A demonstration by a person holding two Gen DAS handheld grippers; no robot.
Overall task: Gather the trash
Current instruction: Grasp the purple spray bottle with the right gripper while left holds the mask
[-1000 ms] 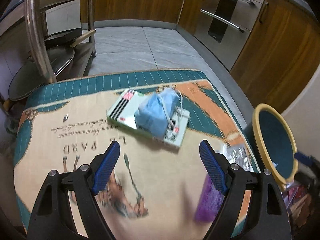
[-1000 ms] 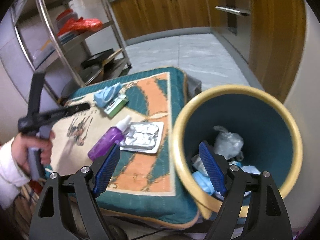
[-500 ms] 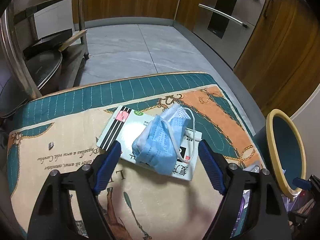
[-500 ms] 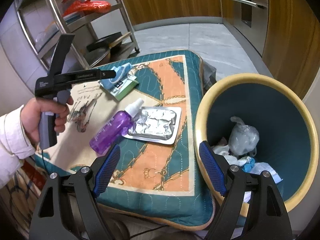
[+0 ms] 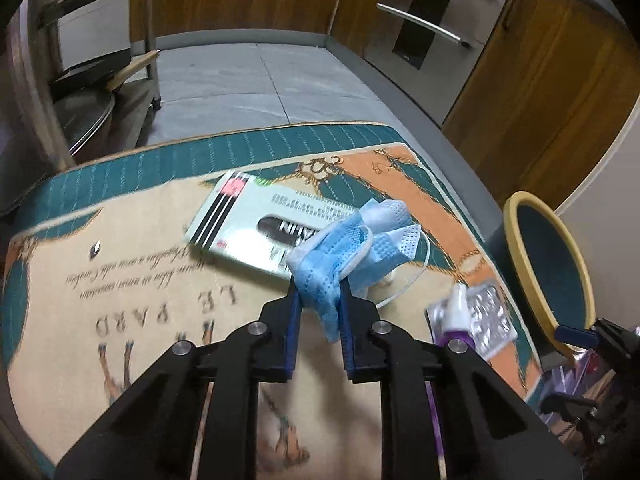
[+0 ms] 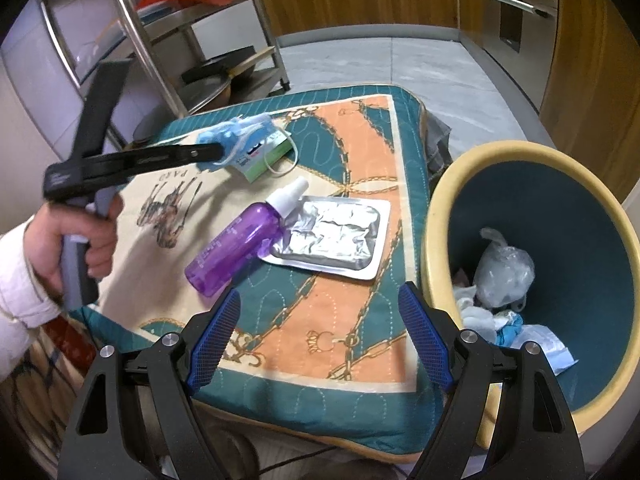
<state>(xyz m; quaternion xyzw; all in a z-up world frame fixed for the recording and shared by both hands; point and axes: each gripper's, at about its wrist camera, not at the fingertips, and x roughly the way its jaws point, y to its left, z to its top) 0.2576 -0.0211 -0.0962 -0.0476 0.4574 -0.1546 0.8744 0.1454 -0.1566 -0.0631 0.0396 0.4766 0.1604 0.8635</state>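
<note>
Right wrist view takes in a quilted mat [image 6: 340,312] spread over what seems to be a low table, its edges hidden under the cloth. Just beside the mat's right edge stands a yellow-rimmed bin [image 6: 516,152], teal inside, with crumpled trash at its bottom. On the mat a green box [image 5: 256,224] lies near the far side, a foil pack [image 6: 332,236] lies near the bin, and a purple bottle [image 6: 236,248] rests with its white cap touching that pack. A blue mask [image 5: 344,248], bunched up, sits against the box's near corner, one ear loop trailing onto the mat. The left tongs [image 5: 319,300] are closing, narrow, with the mask's fold pinched between them; a hand [image 6: 76,244] in a white sleeve grips their handle. The right tongs [image 6: 320,340] hang wide and empty above the mat's near edge.
</note>
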